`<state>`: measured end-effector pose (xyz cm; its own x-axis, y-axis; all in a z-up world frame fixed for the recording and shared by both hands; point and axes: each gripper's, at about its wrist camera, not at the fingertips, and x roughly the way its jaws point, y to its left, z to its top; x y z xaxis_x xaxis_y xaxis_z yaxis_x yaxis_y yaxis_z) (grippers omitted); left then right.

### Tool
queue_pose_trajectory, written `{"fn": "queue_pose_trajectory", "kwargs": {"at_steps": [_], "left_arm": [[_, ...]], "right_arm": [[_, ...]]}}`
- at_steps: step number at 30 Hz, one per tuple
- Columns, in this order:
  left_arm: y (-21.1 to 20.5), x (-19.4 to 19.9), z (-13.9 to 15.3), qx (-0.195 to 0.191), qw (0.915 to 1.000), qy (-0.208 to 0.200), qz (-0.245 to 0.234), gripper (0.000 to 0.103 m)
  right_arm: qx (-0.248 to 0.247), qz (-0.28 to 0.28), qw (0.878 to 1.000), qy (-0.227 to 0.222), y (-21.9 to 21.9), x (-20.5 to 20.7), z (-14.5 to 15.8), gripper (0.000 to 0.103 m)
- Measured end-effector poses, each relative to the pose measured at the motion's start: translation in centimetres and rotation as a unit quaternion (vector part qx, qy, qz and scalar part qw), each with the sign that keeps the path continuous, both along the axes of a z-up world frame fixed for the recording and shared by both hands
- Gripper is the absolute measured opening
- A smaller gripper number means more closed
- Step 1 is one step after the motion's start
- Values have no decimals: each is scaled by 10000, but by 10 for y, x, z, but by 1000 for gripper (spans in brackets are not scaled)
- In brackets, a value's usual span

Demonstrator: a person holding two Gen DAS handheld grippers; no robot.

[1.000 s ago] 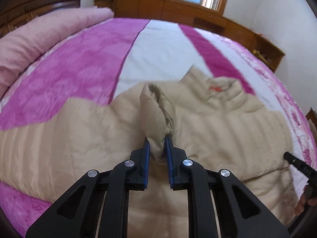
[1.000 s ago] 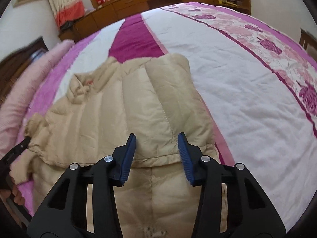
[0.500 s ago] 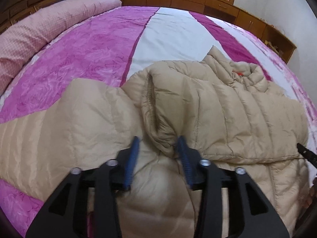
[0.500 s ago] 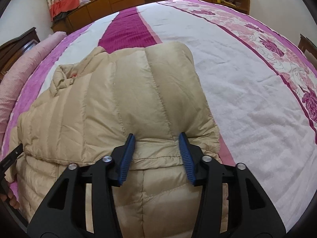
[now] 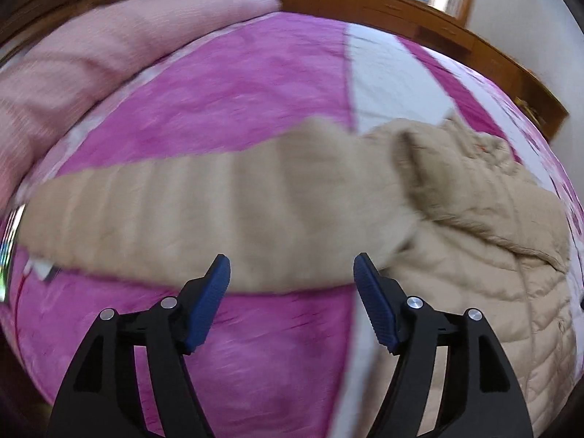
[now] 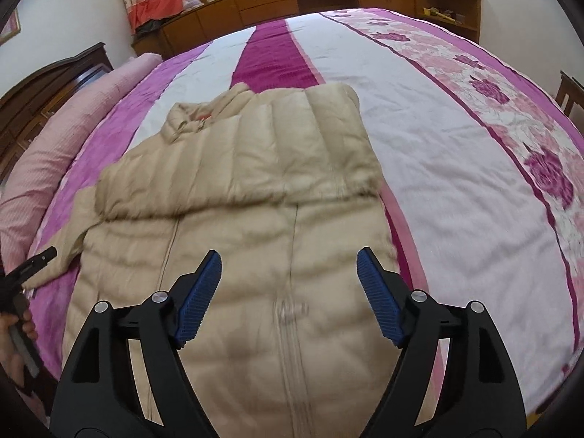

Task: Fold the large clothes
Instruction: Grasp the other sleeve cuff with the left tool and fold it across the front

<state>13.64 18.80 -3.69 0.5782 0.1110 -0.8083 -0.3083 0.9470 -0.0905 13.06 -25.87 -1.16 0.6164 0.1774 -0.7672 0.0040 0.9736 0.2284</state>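
We see a bed covered in a pink, white and magenta striped spread filling both views. On it lies a beige down jacket, front up, one sleeve folded across its chest, the other sleeve stretched out sideways over the spread. Our right gripper hovers above the jacket's lower front, jaws opening, nothing between them. Our left gripper hangs beside the outstretched sleeve, jaws likewise opening, gripping nothing. The left view is blurred.
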Motion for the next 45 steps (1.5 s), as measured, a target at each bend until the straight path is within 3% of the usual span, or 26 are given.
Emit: {"fn": "queue_pose_trajectory", "kwargs": {"at_steps": [8, 13, 20, 28, 31, 33, 35, 38, 45], "left_arm": [[72, -27, -19, -277, 9956, 20, 895, 69], [107, -28, -33, -687, 9890, -49, 1309, 69], [130, -29, -42, -1071, 9850, -412, 1288, 72], [142, -25, -44, -1094, 9840, -502, 1314, 72], [144, -26, -45, -988, 9834, -492, 1437, 57], [147, -29, -45, -920, 9833, -502, 1489, 25], [147, -36, -42, -1019, 9831, -615, 1392, 8], [142, -45, -27, -881, 9846, -784, 1289, 5], [116, -57, 41, -536, 9858, -1344, 855, 4]], "right_arm": [[-126, -74, 9998, 167, 15, -52, -6, 80], [-223, -250, 9988, 369, 18, -66, -15, 80], [-406, -330, 9973, 517, 24, -75, -19, 83], [-547, -225, 9968, 532, 41, -79, -21, 87], [-548, -195, 9971, 483, 44, -79, -18, 87], [-532, -220, 9974, 438, 43, -80, -16, 87], [-489, -245, 9977, 405, 41, -80, -14, 87], [-416, -287, 9980, 385, 37, -79, -13, 87], [-222, -346, 9986, 338, 26, -84, -9, 87]]}}
